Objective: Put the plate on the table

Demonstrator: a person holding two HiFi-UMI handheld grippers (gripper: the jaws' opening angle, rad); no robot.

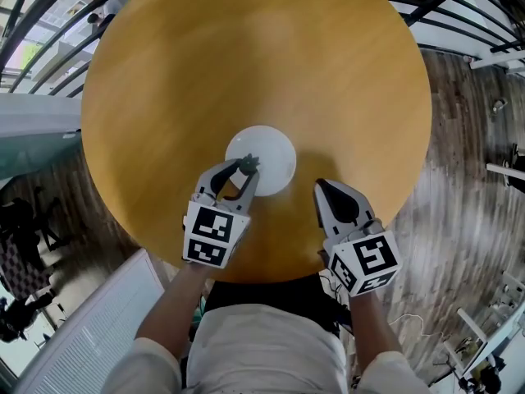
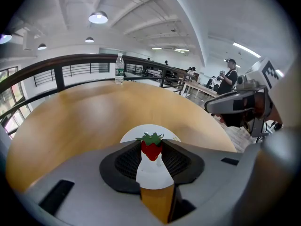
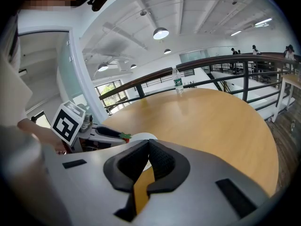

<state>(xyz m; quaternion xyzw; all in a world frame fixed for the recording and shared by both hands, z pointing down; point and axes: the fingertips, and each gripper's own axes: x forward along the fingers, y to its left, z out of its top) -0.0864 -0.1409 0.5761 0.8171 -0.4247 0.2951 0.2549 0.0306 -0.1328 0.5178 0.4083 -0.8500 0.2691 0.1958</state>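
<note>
The white plate (image 1: 271, 156) is lying on the round wooden table (image 1: 246, 64), toward its near edge; the left gripper (image 1: 246, 167) is pinching a strawberry (image 2: 151, 147) over the plate's near-left rim; the right gripper (image 1: 321, 185) is hanging just right of it, jaws pressed together, empty; a water bottle (image 2: 119, 69) is standing at the far edge.

Big open indoor hall, looks like an upper-level gallery of an office or lab-type building, not a home. The round wooden table (image 1: 246, 48) stands next to a dark metal railing (image 2: 59, 76). White arched ceiling with beams and round ceiling lamps (image 2: 98, 17), wood-plank floor (image 1: 463, 138), large windows (image 3: 106, 89). More tables (image 2: 200, 87) farther back with people (image 2: 230, 75) standing around. One water bottle (image 2: 119, 68) at the table's far edge.
</note>
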